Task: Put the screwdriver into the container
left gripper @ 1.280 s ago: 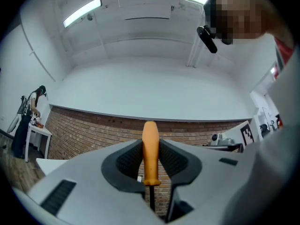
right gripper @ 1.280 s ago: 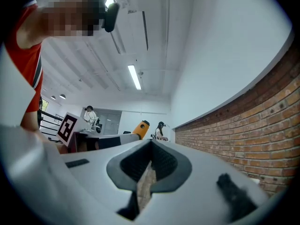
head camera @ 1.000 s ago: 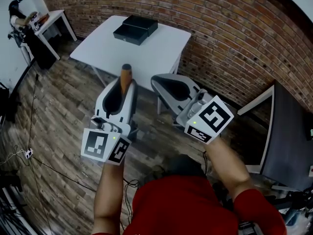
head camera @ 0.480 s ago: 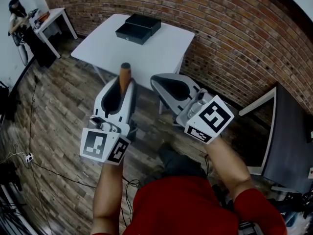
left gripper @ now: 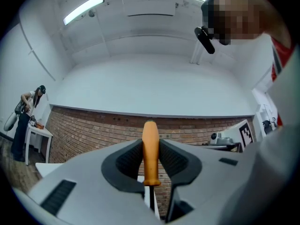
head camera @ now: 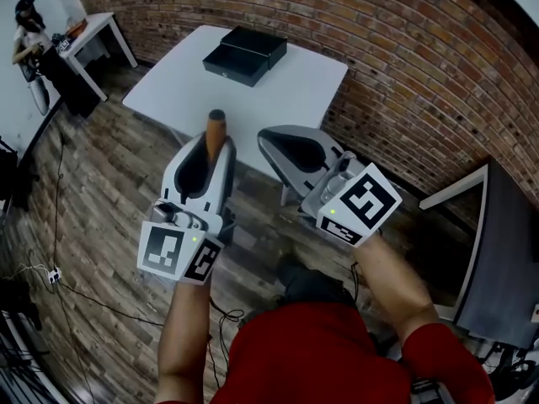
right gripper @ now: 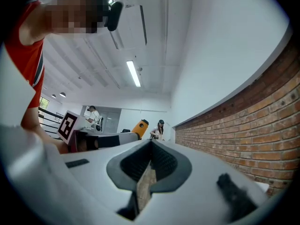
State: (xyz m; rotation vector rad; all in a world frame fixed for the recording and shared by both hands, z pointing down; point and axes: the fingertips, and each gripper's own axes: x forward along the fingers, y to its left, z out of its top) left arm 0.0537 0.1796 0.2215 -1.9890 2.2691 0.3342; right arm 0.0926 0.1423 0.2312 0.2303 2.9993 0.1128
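Observation:
A screwdriver with an orange handle point(head camera: 216, 131) stands between the jaws of my left gripper point(head camera: 214, 146), handle end sticking out past the tips. In the left gripper view the pads press on the handle point(left gripper: 150, 150) from both sides, and the thin shaft runs back toward the camera. My right gripper point(head camera: 264, 137) hovers beside it at the same height, jaws together with nothing between them point(right gripper: 151, 143). The container, a black box point(head camera: 244, 55), lies on the white table point(head camera: 185, 87) well beyond both grippers. Both grippers hang in the air over the wooden floor.
A brick wall point(head camera: 404, 49) runs behind and to the right of the table. A smaller white table point(head camera: 91, 32) with a person point(head camera: 27, 23) beside it stands far left. A dark panel point(head camera: 505, 259) stands at the right. Cables point(head camera: 50, 268) lie on the floor.
The white table and black box have drifted slightly right and nearer in the head view. Both grippers keep the same pose, with the screwdriver still held.

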